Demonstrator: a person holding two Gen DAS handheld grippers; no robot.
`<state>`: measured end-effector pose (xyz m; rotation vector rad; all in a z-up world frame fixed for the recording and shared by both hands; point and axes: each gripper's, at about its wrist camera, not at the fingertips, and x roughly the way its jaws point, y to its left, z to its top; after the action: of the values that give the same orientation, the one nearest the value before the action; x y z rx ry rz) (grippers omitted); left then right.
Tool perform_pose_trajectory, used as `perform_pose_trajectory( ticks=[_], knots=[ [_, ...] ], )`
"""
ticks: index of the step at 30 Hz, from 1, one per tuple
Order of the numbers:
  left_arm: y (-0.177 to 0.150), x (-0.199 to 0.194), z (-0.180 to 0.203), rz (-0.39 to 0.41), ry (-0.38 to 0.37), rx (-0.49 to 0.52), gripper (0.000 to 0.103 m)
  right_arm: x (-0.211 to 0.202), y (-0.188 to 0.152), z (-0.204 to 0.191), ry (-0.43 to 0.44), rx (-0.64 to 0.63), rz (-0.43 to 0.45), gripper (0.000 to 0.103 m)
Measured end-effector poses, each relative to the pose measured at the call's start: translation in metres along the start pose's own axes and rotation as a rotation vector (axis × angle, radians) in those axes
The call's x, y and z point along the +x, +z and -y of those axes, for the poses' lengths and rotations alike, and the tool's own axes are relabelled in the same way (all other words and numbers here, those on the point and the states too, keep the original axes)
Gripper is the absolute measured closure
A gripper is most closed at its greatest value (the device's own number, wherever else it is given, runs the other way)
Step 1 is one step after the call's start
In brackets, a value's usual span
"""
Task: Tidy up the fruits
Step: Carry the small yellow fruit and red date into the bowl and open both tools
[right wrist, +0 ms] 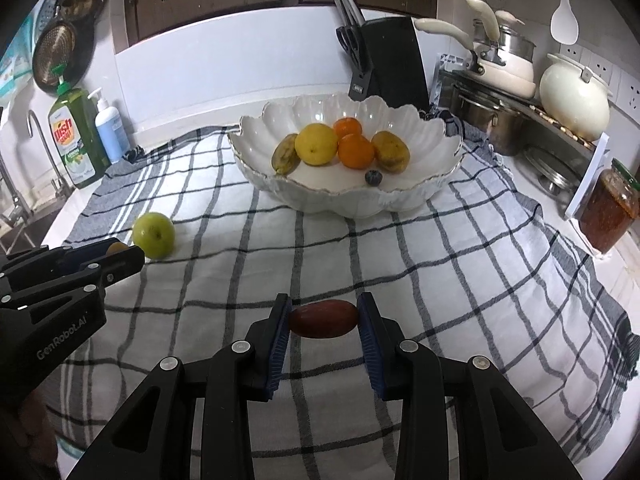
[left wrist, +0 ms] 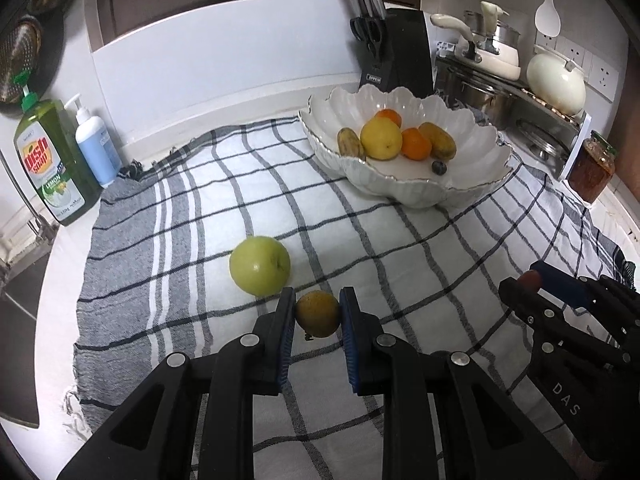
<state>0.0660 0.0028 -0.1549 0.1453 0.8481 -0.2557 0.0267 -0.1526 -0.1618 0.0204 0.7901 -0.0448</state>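
Kitchen counter | my left gripper (left wrist: 318, 312) clamps a brownish-yellow fruit (left wrist: 318, 314) | my right gripper (right wrist: 323, 318) clamps a dark red fruit (right wrist: 323, 319) | green apple (left wrist: 259, 265) on checked cloth (left wrist: 400, 240)

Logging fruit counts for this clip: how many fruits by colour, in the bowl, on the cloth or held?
Yellow round fruit: 1
Orange round fruits: 2
Brownish-yellow oval fruits: 3
Dark blue berry: 1
Green apple: 1
Dark red oval fruit: 1
Total: 9

Green apple (left wrist: 259, 265) on checked cloth (left wrist: 400, 240)
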Motion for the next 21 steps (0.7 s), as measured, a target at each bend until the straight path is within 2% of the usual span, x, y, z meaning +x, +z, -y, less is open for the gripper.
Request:
perform_pose_trajectory(
  ticks=[10, 21],
  knots=[
    [0.022, -0.014, 0.006, 0.035, 0.012, 0.007, 0.08, -0.015, 0.024, 0.009, -0.004, 0.003, 0.051, 0.068],
    [0.064, -0.012, 0.012, 0.083, -0.007, 0.027, 0.08, -0.017, 0.059, 0.02, -0.028, 0.017, 0.095, 0.068]
  ],
)
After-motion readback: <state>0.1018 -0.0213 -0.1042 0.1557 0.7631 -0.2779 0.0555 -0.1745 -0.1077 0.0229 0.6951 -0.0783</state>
